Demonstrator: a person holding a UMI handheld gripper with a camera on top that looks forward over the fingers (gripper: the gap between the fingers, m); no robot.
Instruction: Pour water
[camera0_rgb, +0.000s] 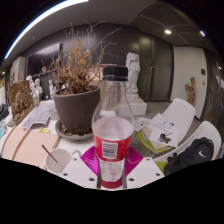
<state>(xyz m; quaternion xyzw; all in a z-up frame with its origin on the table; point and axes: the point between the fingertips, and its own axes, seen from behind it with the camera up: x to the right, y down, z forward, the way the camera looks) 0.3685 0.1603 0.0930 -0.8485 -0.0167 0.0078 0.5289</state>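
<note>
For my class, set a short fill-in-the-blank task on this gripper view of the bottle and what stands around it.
1. The plastic bottle stands between the gripper fingers and wears a ____ cap.
2. The label around the bottle's lower half is ____.
3. Just behind the bottle, the brown pot holds a ____ plant.
4. The bottle stands ____, not tilted.

Missing words: black; red; dried; upright

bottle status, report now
Tongs shut on clear plastic bottle with red label, upright, cap on. Brown pot of dried twigs just behind. White cup beside.
</note>
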